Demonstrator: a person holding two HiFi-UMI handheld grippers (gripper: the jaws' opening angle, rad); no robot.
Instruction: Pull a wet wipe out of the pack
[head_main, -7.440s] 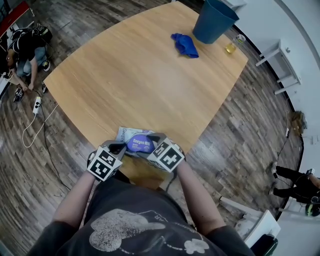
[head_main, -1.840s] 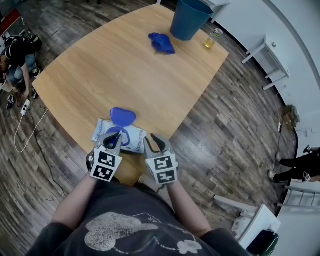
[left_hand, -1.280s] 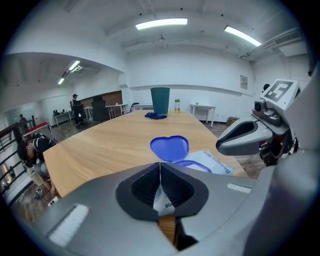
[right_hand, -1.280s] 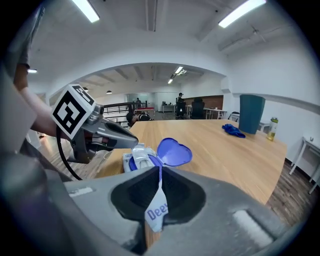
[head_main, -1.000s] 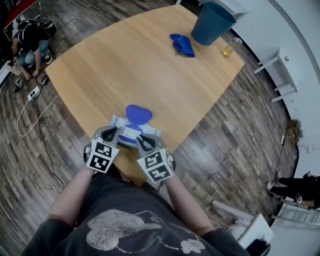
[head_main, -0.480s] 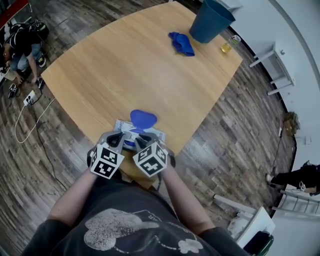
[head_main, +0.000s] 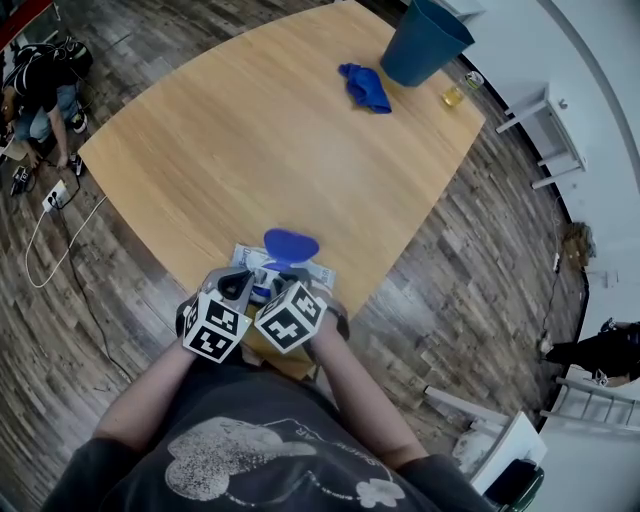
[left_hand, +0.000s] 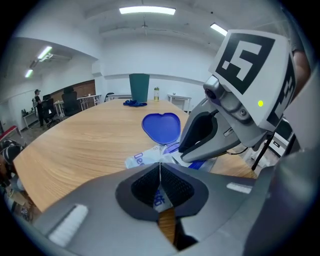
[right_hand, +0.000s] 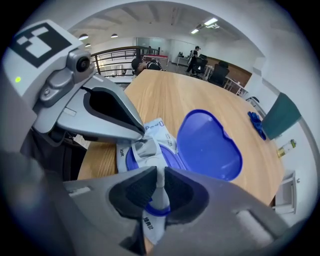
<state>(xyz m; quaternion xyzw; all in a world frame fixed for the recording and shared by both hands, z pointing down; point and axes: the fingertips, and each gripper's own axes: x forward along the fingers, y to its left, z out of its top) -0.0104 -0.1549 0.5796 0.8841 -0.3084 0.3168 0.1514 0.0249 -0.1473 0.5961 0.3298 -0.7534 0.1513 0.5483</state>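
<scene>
Right tongs (right_hand: 159, 169) pinch wipe (right_hand: 160, 190), upright strip rising from pack (right_hand: 155, 128).

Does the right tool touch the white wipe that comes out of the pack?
Touching. The right gripper view shows the right tool closed on the wipe from both sides, with no gap, above the pack.

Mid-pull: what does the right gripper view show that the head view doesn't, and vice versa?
Only the right gripper view: the right gripper, jaws closed on a white wet wipe rising from the white wipes pack, and the left gripper pinching that pack's edge.
Only the head view: the right gripper's black-and-white marker cube and the person's forearms.
Both: the pack with its blue heart-shaped lid flipped open, the wooden table, the dark blue bin and the crumpled blue cloth.
</scene>
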